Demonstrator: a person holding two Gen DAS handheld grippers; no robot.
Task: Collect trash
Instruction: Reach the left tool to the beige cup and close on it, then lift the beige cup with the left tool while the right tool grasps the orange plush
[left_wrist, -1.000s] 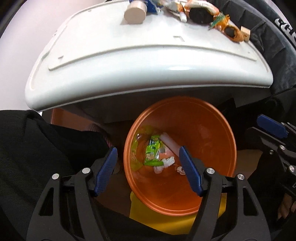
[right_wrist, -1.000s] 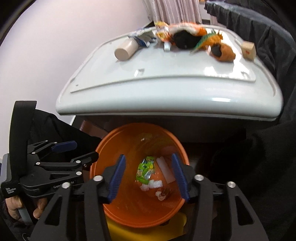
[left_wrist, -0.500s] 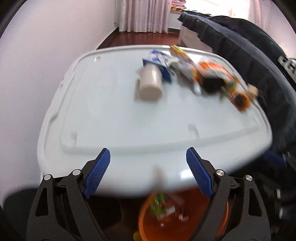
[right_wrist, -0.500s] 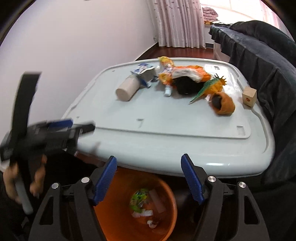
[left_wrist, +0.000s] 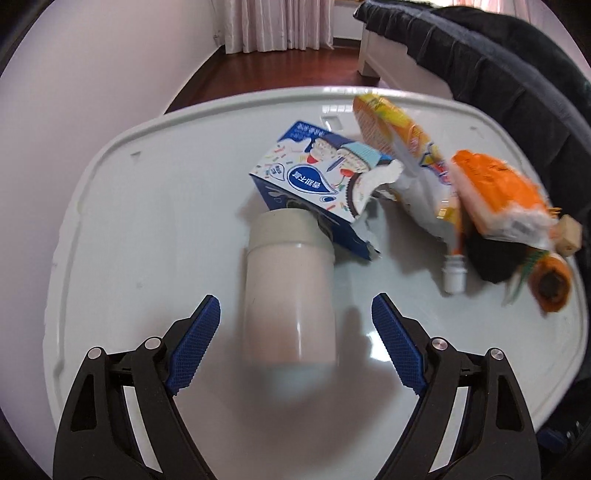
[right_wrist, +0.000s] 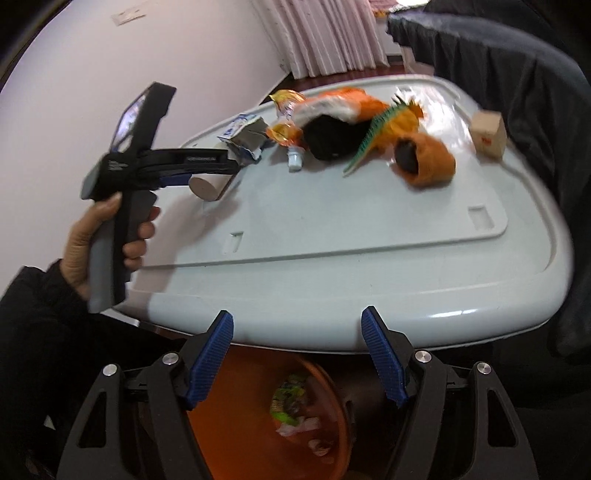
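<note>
My left gripper (left_wrist: 295, 314) is open, its blue pads on either side of the near end of a white paper cup (left_wrist: 290, 291) lying on its side on the white table (left_wrist: 147, 206); the pads stand apart from it. Behind the cup lie a torn blue carton (left_wrist: 317, 181) and an orange-yellow snack wrapper (left_wrist: 399, 144). My right gripper (right_wrist: 297, 343) is open and empty at the table's near edge, above the orange bin (right_wrist: 251, 428), which holds several wrappers. The right wrist view shows the left gripper (right_wrist: 225, 162) at the cup (right_wrist: 207, 184).
On the table's right side lie an orange-white plush slipper (right_wrist: 343, 110), a second orange slipper (right_wrist: 424, 158), a green toy dinosaur (right_wrist: 373, 136), a small white bottle (left_wrist: 455, 275) and a wooden block (right_wrist: 487, 134). A dark sofa (left_wrist: 498, 62) borders the right.
Both grippers have risen from over the orange bin to table height. My left gripper moved forward across the table to the white cup. The right gripper stays at the near edge.
</note>
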